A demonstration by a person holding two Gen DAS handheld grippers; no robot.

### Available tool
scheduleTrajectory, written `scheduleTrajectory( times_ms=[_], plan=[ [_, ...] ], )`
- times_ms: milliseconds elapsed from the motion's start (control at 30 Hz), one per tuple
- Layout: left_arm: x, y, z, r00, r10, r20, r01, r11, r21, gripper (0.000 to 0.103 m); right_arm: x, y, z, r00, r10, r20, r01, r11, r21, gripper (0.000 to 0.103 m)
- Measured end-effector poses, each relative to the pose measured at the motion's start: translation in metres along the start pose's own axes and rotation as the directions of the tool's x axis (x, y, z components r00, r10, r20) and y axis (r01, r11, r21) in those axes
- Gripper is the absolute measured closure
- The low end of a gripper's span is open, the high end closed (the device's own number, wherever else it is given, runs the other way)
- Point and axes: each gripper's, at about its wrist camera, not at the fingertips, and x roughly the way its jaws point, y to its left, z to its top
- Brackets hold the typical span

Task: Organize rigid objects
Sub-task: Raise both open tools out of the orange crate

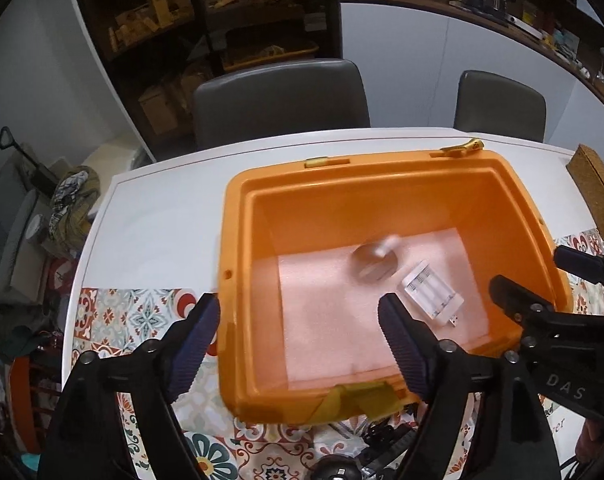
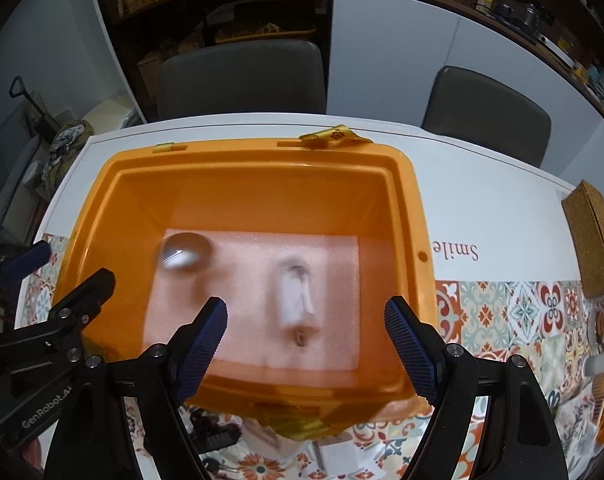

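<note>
1. Both tools hang over the orange plastic bin (image 1: pixel 381 184), which stands on the white table (image 1: pixel 170 208). The left gripper (image 1: pixel 298 344) has its fingers apart with nothing between them; its left finger (image 1: pixel 194 336) sits outside the bin's left wall and the right one over the pink foam liner (image 1: pixel 321 320). The right gripper (image 2: pixel 305 344) also has its fingers spread wide and empty, above the bin's near half.
2. The task's things lie inside the bin on the foam: a round silvery lid-like piece (image 1: pixel 375 260) toward the far left, and a white battery charger (image 1: pixel 429 294) to its right, nearer the middle.
3. Risk: the round piece looks smeared in both views, so I judge it may not have settled; it could roll against the charger or the wall.
4. Risk: the two grippers are close together, so a careless pull-away could knock them together or catch the bin's rim and shove the bin.
5. Risk: yellow tape (image 1: pixel 357 402) hangs loose on the near rim and could snag a finger.
6. Hard to make out: the charger is a blur in the right wrist view, and the round piece's true shape is unclear.
7. Cut off: dark objects on the patterned cloth (image 1: pixel 142 316) below the bin's near edge are hidden behind the gripper bodies; I cannot name them.
</note>
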Motion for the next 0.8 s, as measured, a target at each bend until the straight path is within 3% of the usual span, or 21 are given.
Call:
scheduleTrajectory(
  times_ms=[133, 300, 800],
  plan=[
    [-0.007, 0.006, -0.007, 1.0, 0.017, 0.002, -0.017, 1.0, -0.023, 0.019, -0.011, 0.0, -0.009, 1.0, -0.001, 0.025, 0.001, 1.0, 0.001, 0.022],
    [-0.016, 0.012, -0.017, 1.0, -0.014, -0.015, 0.013, 0.998, -0.058, 0.019, -0.027, -0.002, -0.017, 0.998, -0.003, 0.059, 0.002, 1.0, 0.007, 0.022],
    [-0.06, 0.021, -0.057, 1.0, 0.004, 0.026, -0.001, 0.996, -0.094, 0.015, -0.073, 0.01, -0.064, 0.988, 0.05, 0.148, -0.049, 0.999, -0.008, 0.022]
  ],
)
